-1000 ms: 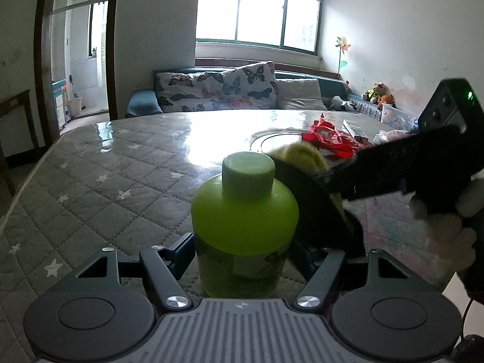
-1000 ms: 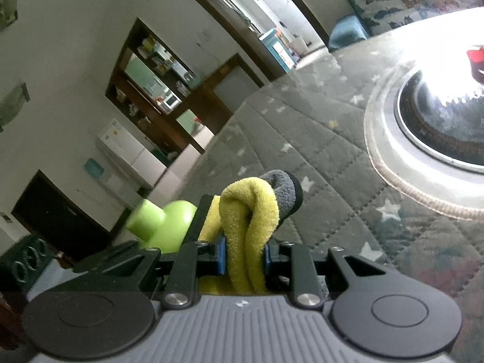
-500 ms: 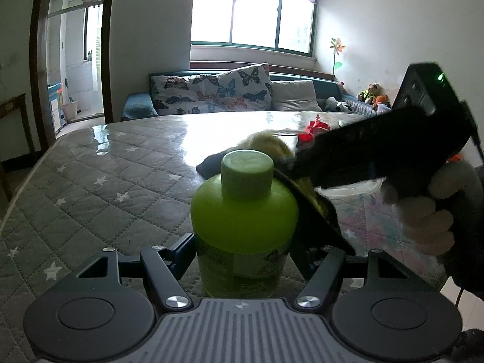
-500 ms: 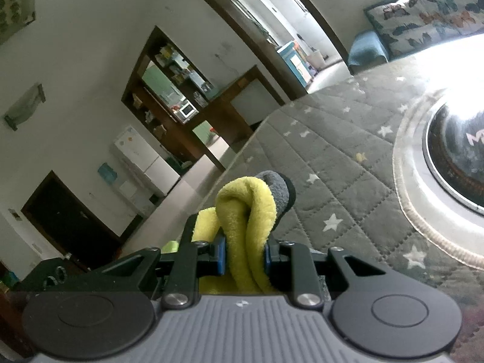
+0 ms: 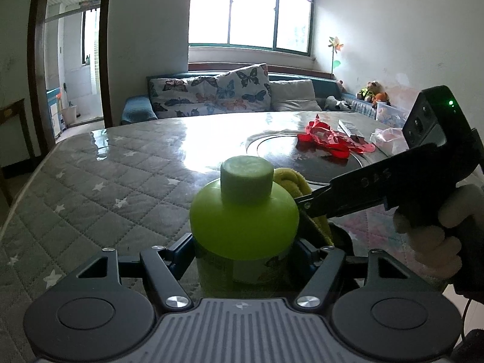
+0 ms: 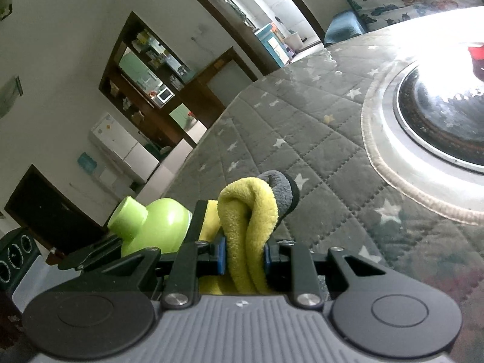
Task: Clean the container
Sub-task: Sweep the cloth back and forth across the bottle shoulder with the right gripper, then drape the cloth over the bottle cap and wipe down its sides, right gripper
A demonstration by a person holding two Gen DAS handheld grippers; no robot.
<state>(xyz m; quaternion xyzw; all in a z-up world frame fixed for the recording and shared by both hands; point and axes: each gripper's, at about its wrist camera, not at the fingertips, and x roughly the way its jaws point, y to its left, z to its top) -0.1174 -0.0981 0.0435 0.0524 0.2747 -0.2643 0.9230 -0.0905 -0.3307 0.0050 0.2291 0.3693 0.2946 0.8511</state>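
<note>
Step in hand: wiping the outside of the green bottle (image 5: 243, 217) with a yellow cloth (image 6: 249, 233); judged from the cloth lying against the bottle's right flank.
Left hand-held gripper (image 5: 242, 249): clamped on the bottle's lower body, a finger on each side, holding it upright.
Right hand-held gripper (image 6: 242, 255): pinching a folded wad of the yellow cloth, whose grey backing shows at the top fold; in the left wrist view it comes in from the right, gripped by a gloved hand (image 5: 435, 236).
Bottle: upright, pale green cap (image 5: 246, 178) on, label partly visible low on the front; near the front edge of the table (image 5: 121, 187), whether standing on it or lifted just clear cannot be told.
Cloth contact: touching the bottle's shoulder and side just below the cap.
Table: quilted grey cover with stars under a glossy sheet; a round glass turntable (image 6: 438, 115) further in, with red plastic scraps (image 5: 329, 140) on it, well apart from the bottle.
Next move: probably rub the cloth around or down the body while the left grip stays firm; the rounded shoulder calls for steady pressure so the bottle does not twist.
</note>
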